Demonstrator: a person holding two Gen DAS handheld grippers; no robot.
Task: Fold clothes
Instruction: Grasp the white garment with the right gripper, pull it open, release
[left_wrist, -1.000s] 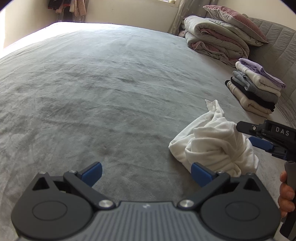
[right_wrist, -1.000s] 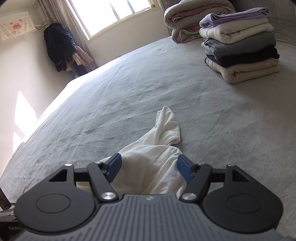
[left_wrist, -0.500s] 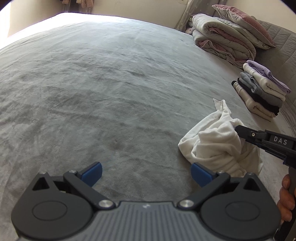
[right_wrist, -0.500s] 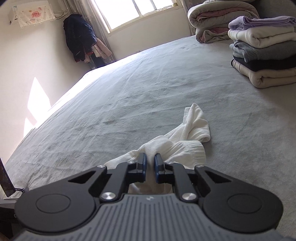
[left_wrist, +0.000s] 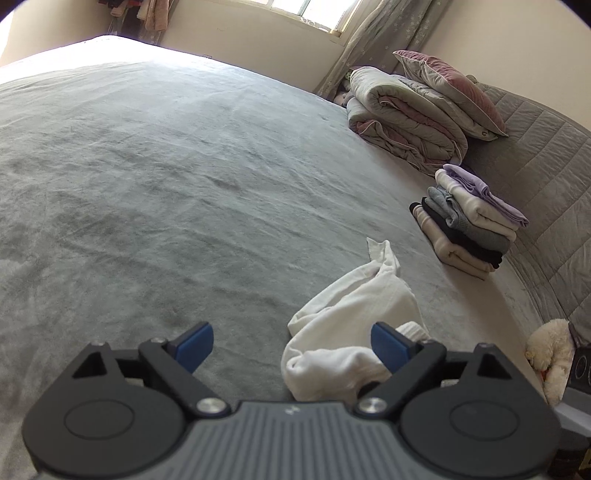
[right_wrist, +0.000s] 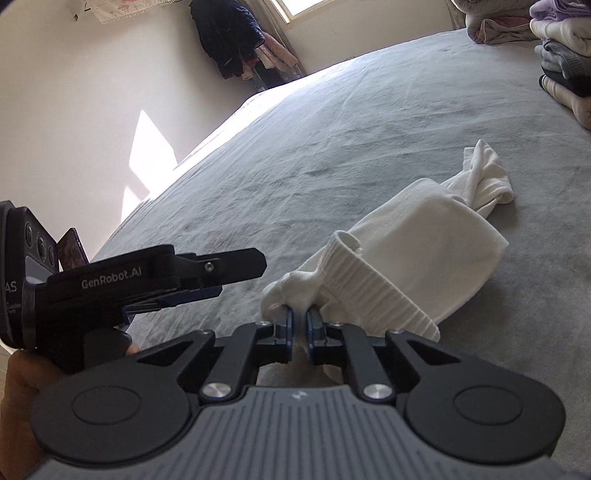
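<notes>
Right gripper (right_wrist: 299, 326): blue pads drawn together, clamped on a bunched fold of the white garment (right_wrist: 410, 254) beside its ribbed hem. The garment trails forward and to the right of this tool across the grey bed cover (right_wrist: 332, 155). Left gripper (left_wrist: 291, 345): pads (left_wrist: 194, 341) spread wide apart, holding nothing; the garment lies crumpled directly ahead, against the right-hand pad. Stack of folded clothes (left_wrist: 469, 225) sits farther ahead to the right, with rolled bedding (left_wrist: 406, 118) beyond it.
</notes>
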